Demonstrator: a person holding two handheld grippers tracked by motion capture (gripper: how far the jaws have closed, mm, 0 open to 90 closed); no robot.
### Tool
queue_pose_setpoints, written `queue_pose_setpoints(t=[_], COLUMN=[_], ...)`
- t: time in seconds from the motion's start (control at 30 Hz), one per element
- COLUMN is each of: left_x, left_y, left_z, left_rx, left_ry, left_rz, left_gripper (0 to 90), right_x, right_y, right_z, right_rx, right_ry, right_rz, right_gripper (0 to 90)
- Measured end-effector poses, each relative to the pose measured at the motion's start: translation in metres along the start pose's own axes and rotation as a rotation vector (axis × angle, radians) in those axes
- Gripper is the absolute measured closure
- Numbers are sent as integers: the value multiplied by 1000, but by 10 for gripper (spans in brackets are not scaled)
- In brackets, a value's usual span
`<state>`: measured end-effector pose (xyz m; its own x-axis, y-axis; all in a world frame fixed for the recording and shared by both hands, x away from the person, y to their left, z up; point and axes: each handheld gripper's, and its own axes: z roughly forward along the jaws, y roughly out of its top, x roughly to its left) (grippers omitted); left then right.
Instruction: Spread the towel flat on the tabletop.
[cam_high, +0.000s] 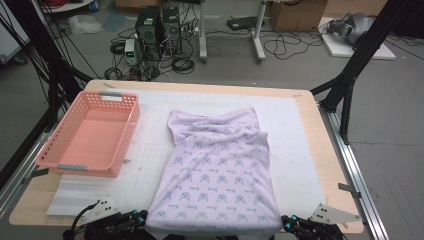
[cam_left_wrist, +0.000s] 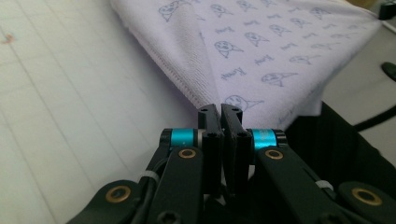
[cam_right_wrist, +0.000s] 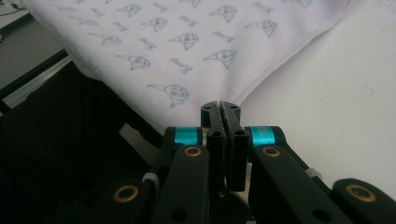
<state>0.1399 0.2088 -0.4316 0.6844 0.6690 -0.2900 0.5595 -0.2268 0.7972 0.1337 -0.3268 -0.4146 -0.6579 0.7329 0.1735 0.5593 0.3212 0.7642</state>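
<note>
Nearest the high view's camera, at the table's near edge, the two grippers pinch the near corners of a pale lilac cloth (cam_high: 217, 170) printed with small blue figures. The cloth is the largest thing here: it lies flat down the middle of the white gridded mat (cam_high: 150, 170), reaching from the near edge towards the far side, where its upper end is bunched and folded over itself. The mat covers most of the wooden table (cam_high: 327, 165).

To the left of the cloth, well apart from it, a pink plastic basket (cam_high: 125, 132) sits on the mat with nothing inside.

The left gripper (cam_high: 141, 218) holds the cloth's near left corner; in the left gripper view its jaws are pressed together on the hemmed edge of the cloth (cam_left_wrist: 261, 51), which rises away from the left gripper (cam_left_wrist: 220, 111). The right gripper (cam_high: 286, 222) holds the near right corner; in the right gripper view the right gripper (cam_right_wrist: 220, 108) has its jaws clamped on the cloth's (cam_right_wrist: 187, 42) edge, with the mat (cam_right_wrist: 327, 93) beside it.
</note>
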Motion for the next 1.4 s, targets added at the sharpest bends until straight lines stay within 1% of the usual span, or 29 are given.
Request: queue_pose_setpoints(t=[0.03,0.07,0.1,0.13,0.17,0.23,0.3,0.37,0.4,0.43,0.5,0.57,0.6,0.63,0.67,0.7,0.73,0.77,0.83,0.87,1.0,1.1,1.13,1.17,1.23,1.3,1.37,1.4], left_x=[-2,-4,-5,-5,-4,-1,5,12,16,19,24,25,24,23,21,19,19,20,20,20,19,16,14,12,7,1,-4,-5], left_y=[-3,-5,-6,-5,-3,4,11,20,23,27,33,36,36,36,35,34,34,33,32,31,26,23,21,19,14,10,7,5], left_z=[-1,-1,2,6,10,18,26,35,41,47,60,74,81,86,87,87,86,84,79,75,55,39,34,30,24,19,12,10], left_rx=[14,29,36,33,25,-6,-51,-75,-82,-83,-70,-36,-19,-3,-10,-6,-6,-3,13,17,5,-7,-11,-11,0,15,16,18], left_ry=[-18,-32,-34,-13,6,53,75,101,116,122,132,134,136,141,165,194,204,193,186,177,150,137,131,124,104,80,57,45], left_rz=[3,9,23,37,38,34,17,5,-2,-16,-26,-18,-10,6,34,64,69,42,30,16,4,10,11,7,18,30,29,28], left_gripper=[862,839,756,632,561,524,509,512,513,513,519,528,531,550,567,649,770,861,870,871,871,871,871,871,871,870,869,866], right_x=[2,2,2,2,1,-1,-1,-4,-7,-9,-14,-18,-19,-21,-21,-21,-22,-22,-24,-23,-19,-13,-11,-9,-6,-2,3,5], right_y=[0,-1,-2,-3,-2,0,6,11,13,16,19,21,21,21,21,20,19,19,18,17,12,8,7,6,3,1,-1,-3], right_z=[-4,-6,-6,-5,-2,7,19,31,37,42,52,60,63,65,68,69,68,67,65,64,54,42,38,33,25,18,12,9], right_rx=[5,29,48,53,46,32,28,12,5,6,12,24,26,29,38,43,39,44,46,50,46,39,36,33,30,38,45,64], right_ry=[17,46,43,26,14,-6,-52,-86,-108,-127,-149,-163,-159,-157,-157,-164,-171,-160,-134,-123,-96,-91,-86,-80,-69,-56,-45,-29], right_rz=[12,27,26,30,41,40,12,10,7,8,7,14,25,24,27,25,25,31,30,31,18,4,9,9,3,1,-6,-3], right_gripper=[891,881,851,720,701,661,641,641,641,642,648,658,662,670,684,715,789,850,875,878,881,881,881,881,881,881,881,880])
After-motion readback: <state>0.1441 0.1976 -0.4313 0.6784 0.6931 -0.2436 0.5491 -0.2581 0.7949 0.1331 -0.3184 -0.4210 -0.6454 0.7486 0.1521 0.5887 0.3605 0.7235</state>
